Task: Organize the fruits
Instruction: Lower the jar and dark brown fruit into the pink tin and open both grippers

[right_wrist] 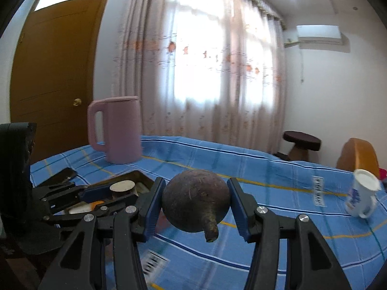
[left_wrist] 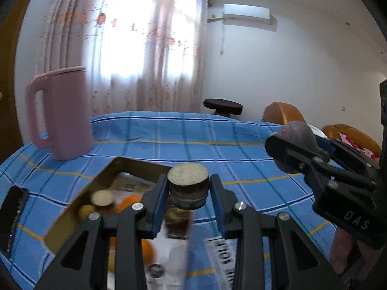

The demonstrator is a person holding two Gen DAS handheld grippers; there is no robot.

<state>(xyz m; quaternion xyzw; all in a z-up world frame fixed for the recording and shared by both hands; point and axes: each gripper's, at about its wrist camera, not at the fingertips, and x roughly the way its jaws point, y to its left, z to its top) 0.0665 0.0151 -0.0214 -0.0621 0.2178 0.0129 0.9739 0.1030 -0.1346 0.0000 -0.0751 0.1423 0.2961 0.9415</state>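
My left gripper (left_wrist: 188,193) is shut on a short dark sugarcane piece (left_wrist: 188,183) with a pale cut top, held above the table beside the brass tray (left_wrist: 106,169). The tray holds oranges (left_wrist: 128,203), another cane piece (left_wrist: 102,197) and a yellowish fruit (left_wrist: 87,210). My right gripper (right_wrist: 196,203) is shut on a round dark purple fruit (right_wrist: 196,200) with a stub stem, held above the blue checked cloth (right_wrist: 266,176). The right gripper also shows in the left wrist view (left_wrist: 300,142), at the right. The left gripper also shows in the right wrist view (right_wrist: 122,188), over the tray (right_wrist: 142,177).
A pink jug (left_wrist: 60,113) stands at the back left of the table. A black phone (left_wrist: 13,217) lies left of the tray. A white and blue cup (right_wrist: 361,197) is at the right. A dark stool (right_wrist: 301,142) and an orange chair (right_wrist: 358,154) stand beyond the table.
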